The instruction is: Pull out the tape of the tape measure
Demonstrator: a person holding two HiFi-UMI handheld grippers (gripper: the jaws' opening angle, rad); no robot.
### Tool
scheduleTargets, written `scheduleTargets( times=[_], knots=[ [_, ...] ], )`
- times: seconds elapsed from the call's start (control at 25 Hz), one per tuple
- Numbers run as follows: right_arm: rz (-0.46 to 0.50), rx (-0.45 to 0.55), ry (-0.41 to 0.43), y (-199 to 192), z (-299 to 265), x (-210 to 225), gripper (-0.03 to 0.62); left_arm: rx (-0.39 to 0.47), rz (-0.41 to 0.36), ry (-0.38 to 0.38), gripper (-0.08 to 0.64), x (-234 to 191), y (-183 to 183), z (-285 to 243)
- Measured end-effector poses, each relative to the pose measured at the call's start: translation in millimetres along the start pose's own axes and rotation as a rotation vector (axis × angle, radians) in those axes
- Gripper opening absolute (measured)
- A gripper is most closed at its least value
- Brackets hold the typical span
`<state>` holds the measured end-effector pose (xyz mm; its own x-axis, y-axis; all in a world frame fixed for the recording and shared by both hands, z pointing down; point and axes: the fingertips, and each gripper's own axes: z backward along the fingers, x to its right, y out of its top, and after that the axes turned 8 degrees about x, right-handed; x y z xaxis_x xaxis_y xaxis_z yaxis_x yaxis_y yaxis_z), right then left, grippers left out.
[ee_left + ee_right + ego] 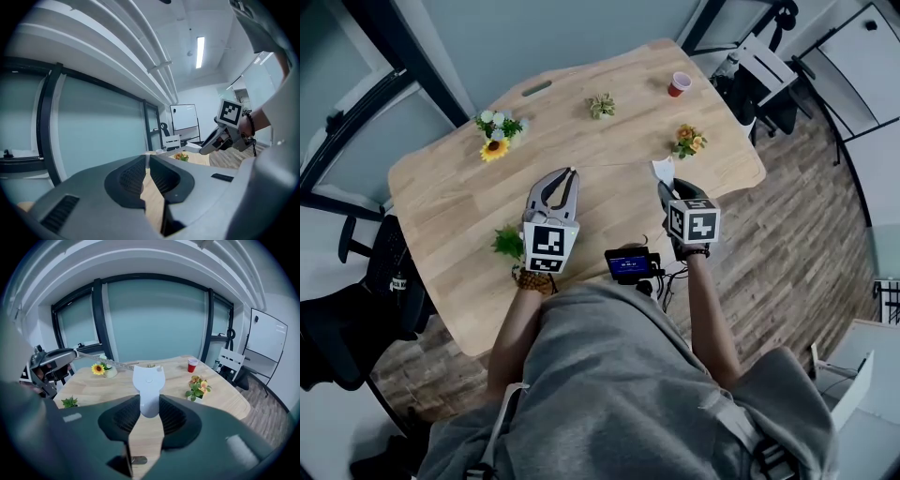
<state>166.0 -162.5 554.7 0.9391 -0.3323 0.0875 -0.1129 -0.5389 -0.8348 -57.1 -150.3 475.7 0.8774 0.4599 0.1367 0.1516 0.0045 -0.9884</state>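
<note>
The wooden table (450, 187) fills most of my head view, with a sunflower pot (495, 148) at about nine o'clock on it and a red cup (679, 83) between one and two o'clock. Both tools hang over the near part of the tabletop, my left gripper (572, 172) at roughly seven o'clock and my right gripper (666, 184) at roughly four.

The right tongs are pinching the white tape measure case (149, 383). It stands up between the pads, with its broad top toward twelve o'clock in the right gripper view. From the top of the case the tape (105, 361) runs off toward nine o'clock, straight to the tips of the left tool. In the left gripper view those tongs are pressed together on the thin end of the tape, with nothing else between them.

My read is that the pull is well under way. A length of tape is out, spanning the gap between the two tools and apparently held clear of the table. How much remains wound inside the case I cannot tell. If more length is wanted, I judge that what is left is to draw the hands further apart. Both grips would need to stay firm so the spring doesn't snatch the tape back.
</note>
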Motion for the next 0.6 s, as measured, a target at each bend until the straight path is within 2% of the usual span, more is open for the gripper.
scheduleTargets(
  times=[0.24, 0.48, 0.6],
  knots=[
    [0.000, -0.003, -0.004, -2.0, -0.2, 1.1, 0.133, -0.004, 0.001, 0.006, 0.036, -1.1, -0.9, 0.9],
    [-0.010, -0.009, -0.022, -4.5, 0.8, 11.9, 0.133, -0.010, 0.042, 0.059, 0.035, -18.2, -3.9, 4.0],
    [-0.010, -0.013, -0.028, -5.8, 1.2, 13.5, 0.132, -0.013, 0.054, 0.060, 0.035, -19.2, -6.1, 4.6]
  ],
)
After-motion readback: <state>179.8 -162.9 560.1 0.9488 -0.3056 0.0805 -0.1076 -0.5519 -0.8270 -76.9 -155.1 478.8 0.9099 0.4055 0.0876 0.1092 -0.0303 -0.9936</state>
